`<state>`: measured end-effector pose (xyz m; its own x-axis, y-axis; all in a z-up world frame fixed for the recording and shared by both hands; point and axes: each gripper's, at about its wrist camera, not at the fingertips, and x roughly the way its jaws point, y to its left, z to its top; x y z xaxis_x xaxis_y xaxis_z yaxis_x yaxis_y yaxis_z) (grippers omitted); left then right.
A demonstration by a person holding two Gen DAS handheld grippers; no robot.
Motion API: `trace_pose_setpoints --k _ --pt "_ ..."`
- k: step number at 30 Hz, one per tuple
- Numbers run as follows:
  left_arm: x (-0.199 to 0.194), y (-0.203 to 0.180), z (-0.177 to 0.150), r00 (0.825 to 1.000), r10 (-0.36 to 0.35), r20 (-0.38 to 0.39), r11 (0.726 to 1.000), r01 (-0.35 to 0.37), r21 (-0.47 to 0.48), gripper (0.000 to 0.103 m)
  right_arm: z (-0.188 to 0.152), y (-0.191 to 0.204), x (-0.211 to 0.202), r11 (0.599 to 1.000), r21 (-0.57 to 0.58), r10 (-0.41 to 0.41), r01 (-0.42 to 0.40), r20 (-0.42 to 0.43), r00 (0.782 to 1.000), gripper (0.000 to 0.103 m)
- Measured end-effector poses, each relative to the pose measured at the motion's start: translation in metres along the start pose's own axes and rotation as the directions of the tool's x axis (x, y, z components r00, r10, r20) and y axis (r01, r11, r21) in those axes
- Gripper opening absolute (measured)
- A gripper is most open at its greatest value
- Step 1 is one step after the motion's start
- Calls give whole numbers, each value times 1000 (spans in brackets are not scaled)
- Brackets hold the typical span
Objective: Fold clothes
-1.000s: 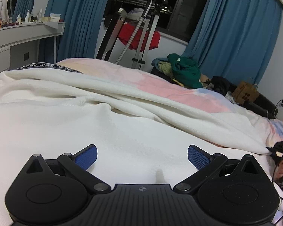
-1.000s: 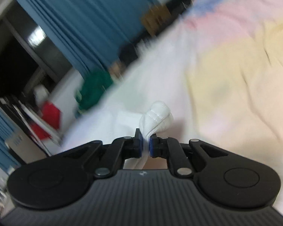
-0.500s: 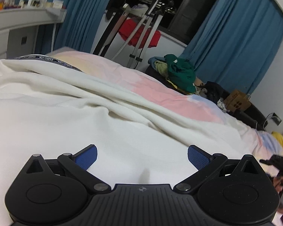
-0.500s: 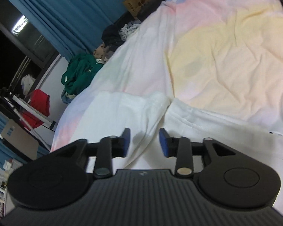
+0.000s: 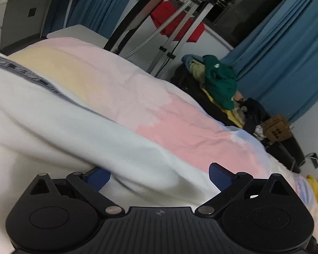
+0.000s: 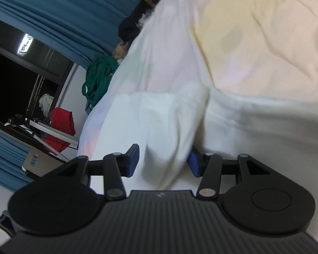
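A white garment (image 5: 53, 127) with a grey printed band (image 5: 31, 78) lies spread over the pastel bedspread (image 5: 159, 105). My left gripper (image 5: 159, 177) sits low over it, tilted; its jaws are wide and closing, with a thick ridge of the white cloth between them. The pads do not press on it. In the right wrist view a rumpled fold of the white garment (image 6: 159, 116) rises between the blue pads of my right gripper (image 6: 163, 163), which stands about half open. The cloth lies loose there, resting on the bedspread (image 6: 254, 31).
Beyond the bed's far side stand a metal drying rack with a red cloth (image 5: 176, 21), a heap of green and yellow clothes (image 5: 220, 84), a cardboard box (image 5: 277, 129) and blue curtains (image 5: 286, 53). A white desk (image 5: 21, 10) is at the left.
My right gripper opened and let go of the bunched white cloth, which dropped onto the bed. My left gripper slid across the garment and rolled; a cloth ridge now lies between its jaws.
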<state>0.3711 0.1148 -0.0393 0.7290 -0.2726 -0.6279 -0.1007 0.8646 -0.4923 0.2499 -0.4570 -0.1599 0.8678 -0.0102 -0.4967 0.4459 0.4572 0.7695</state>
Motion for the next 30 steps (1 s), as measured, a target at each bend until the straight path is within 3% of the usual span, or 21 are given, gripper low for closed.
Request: trace_pose_setpoints --k 1,3,5,8,13,16,19,21,23,25,27,29,30 --pt "6 -1 2 1000 22 10 1000 -22 2 91 1 1 3 1000 -3 0 0 14 1000 46" --pt "17 -4 7 997 68 31 998 -68 5 78 3 1 7 1000 -2 0 1 34 999 28" --pt "23 -3 16 992 118 50 993 -118 -6 44 6 1 12 1000 5 2 -2 43 999 19" --pt "25 6 34 991 124 53 991 -121 -53 25 11 9 12 999 -9 46 -45 70 996 14" --pt "23 16 55 988 116 104 990 -106 -91 15 19 46 -6 978 -91 202 -190 152 968 14" --pt "30 13 57 983 148 108 988 -141 -70 15 17 73 -15 964 -170 237 -205 194 952 14" --pt "33 10 53 984 140 107 990 -138 -23 18 13 80 -11 971 -176 195 -160 199 960 14" --pt "28 10 48 990 96 106 995 -98 17 32 10 74 -7 975 -175 167 -135 180 969 14" --pt "22 9 40 994 68 91 994 -75 82 55 9 64 -4 982 -159 132 -106 158 979 14" --pt "12 6 30 994 73 82 981 -87 174 63 10 52 -3 990 -115 99 -84 135 986 14" --pt "3 -1 17 993 88 80 942 -109 317 67 8 43 -4 994 -87 81 -71 118 990 14" --pt "-5 -12 1 992 99 81 864 -126 488 77 7 40 -5 995 -73 70 -62 106 992 14" --pt "-8 -19 -8 991 98 88 805 -131 578 79 5 41 -5 996 -70 66 -59 103 992 14"
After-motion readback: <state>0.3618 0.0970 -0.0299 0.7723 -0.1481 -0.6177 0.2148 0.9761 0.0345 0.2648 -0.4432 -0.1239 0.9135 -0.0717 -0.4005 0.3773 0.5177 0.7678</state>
